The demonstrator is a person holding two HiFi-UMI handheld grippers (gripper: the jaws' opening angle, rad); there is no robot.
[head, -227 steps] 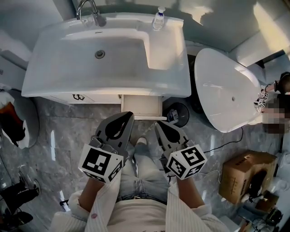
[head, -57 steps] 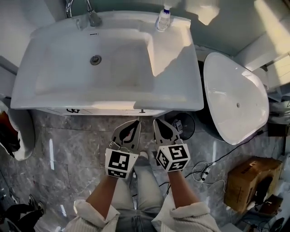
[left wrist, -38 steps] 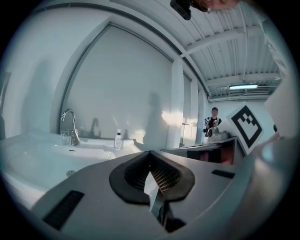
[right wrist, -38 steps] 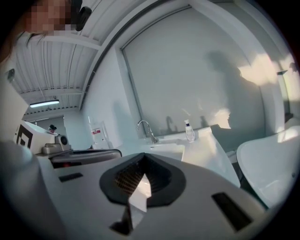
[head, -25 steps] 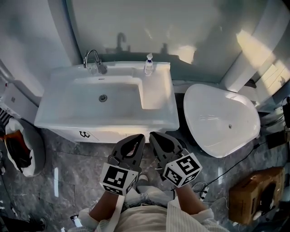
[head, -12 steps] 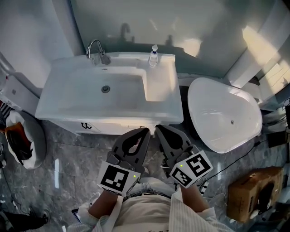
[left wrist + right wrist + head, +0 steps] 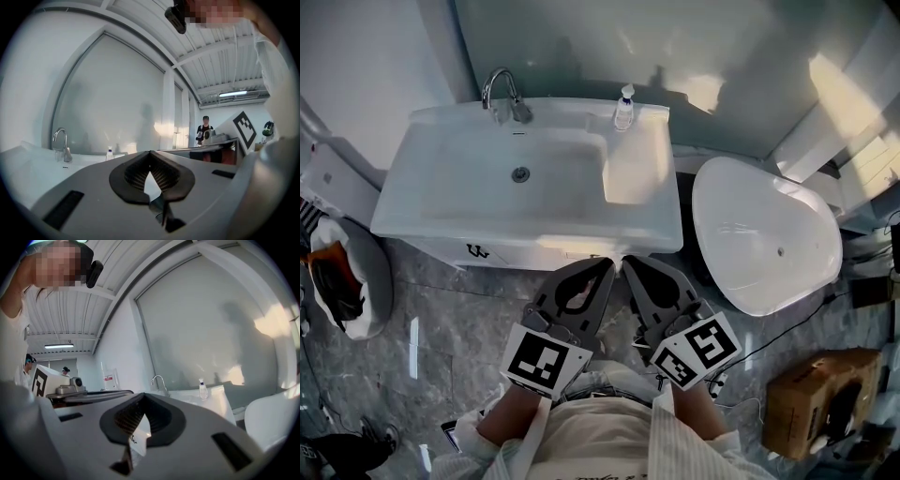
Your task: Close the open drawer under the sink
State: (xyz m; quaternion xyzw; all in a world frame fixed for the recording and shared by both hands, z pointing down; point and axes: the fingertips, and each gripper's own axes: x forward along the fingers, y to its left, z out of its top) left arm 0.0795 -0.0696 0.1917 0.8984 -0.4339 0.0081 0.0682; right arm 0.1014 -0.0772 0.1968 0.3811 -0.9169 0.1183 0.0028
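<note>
The white sink sits on a vanity whose front shows just below the basin's near edge. The drawer front lies flush with that vanity front, only a narrow strip of it visible. My left gripper and right gripper are side by side just in front of it, both shut and holding nothing. In the left gripper view the left gripper points up over the sink with jaws together. The right gripper looks the same in the right gripper view.
A faucet and a soap bottle stand at the sink's back edge. A white toilet is to the right, a cardboard box at the lower right, and a bin to the left. Marble floor lies underfoot.
The drawer stood pulled out 9 s ago; it now lies flush. Over the last second both shut grippers stayed together just in front of the vanity, and the view shifted slightly.
</note>
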